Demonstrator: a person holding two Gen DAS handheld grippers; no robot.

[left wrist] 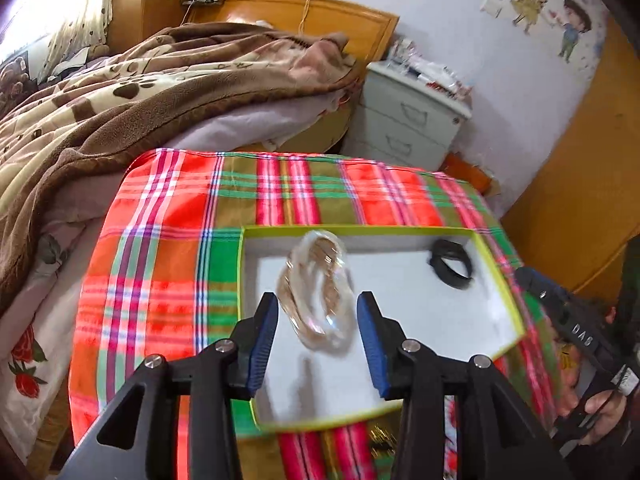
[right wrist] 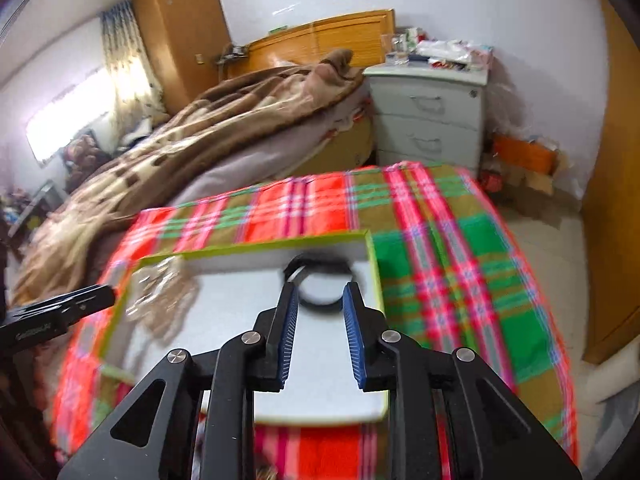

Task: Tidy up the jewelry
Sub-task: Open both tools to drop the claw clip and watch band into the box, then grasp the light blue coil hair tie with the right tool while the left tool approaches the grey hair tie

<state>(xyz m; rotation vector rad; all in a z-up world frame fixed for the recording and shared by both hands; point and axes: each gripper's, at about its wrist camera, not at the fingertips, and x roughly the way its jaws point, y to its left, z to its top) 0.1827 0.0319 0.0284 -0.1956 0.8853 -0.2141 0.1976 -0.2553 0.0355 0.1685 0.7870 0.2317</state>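
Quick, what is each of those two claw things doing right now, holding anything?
Left gripper: jaws open around the clear bangle; contact unclear.
Right gripper: jaws open, either side of the black bangle in the box; not clamped.

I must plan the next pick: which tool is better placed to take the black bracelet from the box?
Right, probably. The right tool is open with the black bracelet just ahead between its fingers. The left tool faces the clear bracelet in the box.
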